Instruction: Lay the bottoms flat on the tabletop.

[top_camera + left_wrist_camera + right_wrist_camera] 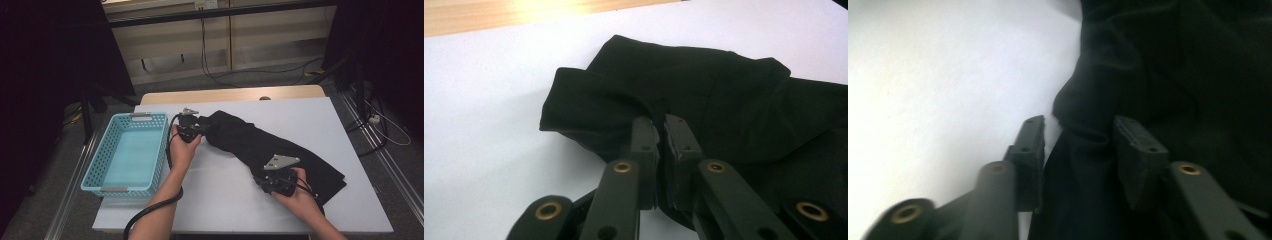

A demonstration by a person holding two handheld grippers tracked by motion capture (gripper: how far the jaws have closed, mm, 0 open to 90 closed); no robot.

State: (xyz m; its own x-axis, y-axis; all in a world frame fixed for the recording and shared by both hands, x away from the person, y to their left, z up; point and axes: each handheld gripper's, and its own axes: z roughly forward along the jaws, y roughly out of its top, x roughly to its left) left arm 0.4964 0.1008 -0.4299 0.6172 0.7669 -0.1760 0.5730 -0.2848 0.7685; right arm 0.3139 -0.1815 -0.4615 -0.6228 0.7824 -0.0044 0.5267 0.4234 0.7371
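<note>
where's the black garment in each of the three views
High view: black garment runs diagonally from table centre to the right.
Left gripper view: centre and right, its fold pinched between the jaws.
Right gripper view: right half, a fold between the jaws.
Shared landmark: the white table.

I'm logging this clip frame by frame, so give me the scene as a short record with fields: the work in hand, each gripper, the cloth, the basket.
work: handling a black cloth on the white table
left gripper: shut on a fold at the cloth's end near the basket
right gripper: jaws apart around a bunched edge of the cloth, pads not pressing it
cloth: lies rumpled, slanting across the table
basket: light blue, perforated, empty, at the table's left edge
</note>
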